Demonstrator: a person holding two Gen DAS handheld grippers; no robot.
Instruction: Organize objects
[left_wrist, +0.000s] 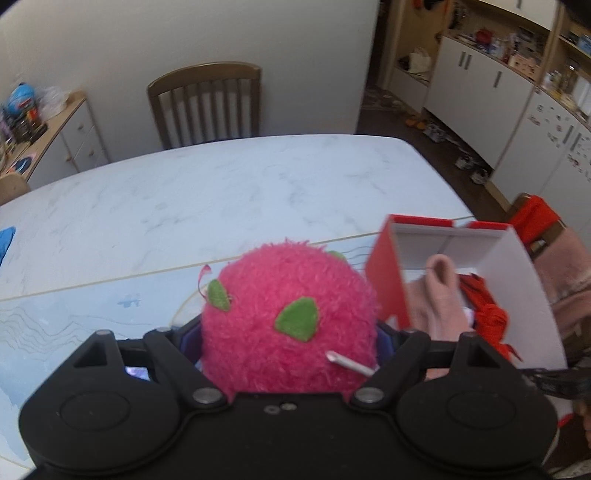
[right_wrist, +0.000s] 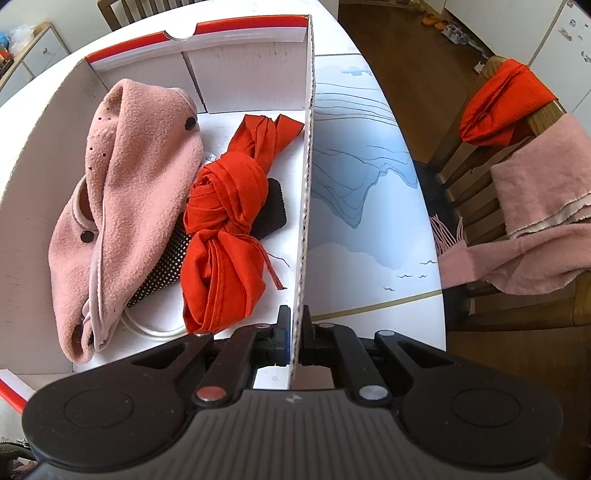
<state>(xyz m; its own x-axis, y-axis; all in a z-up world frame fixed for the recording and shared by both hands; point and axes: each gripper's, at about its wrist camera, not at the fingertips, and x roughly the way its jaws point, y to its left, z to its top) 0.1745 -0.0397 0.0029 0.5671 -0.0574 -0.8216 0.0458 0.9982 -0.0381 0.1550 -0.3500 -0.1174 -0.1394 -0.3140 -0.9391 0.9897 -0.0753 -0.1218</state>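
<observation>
Carrying the fuzzy pink plush ball (left_wrist: 288, 317) pinched between the left gripper (left_wrist: 288, 339) jaws calls for clearing the white cardboard box (right_wrist: 306, 184) wall, clamped between the right gripper (right_wrist: 295, 332) jaws.

Plush toy (left_wrist: 288, 317): pink with green patches; box (right_wrist: 236, 66): white, red-edged; scarf (right_wrist: 225, 206): red; counter (left_wrist: 221, 192): white marble pattern.

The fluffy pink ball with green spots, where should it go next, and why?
Probably sideways and over the open white cardboard box with red edges. The left tool grips the fluffy pink ball above the table, the right tool pinches the box wall, and a pink fleece already lies inside.
</observation>
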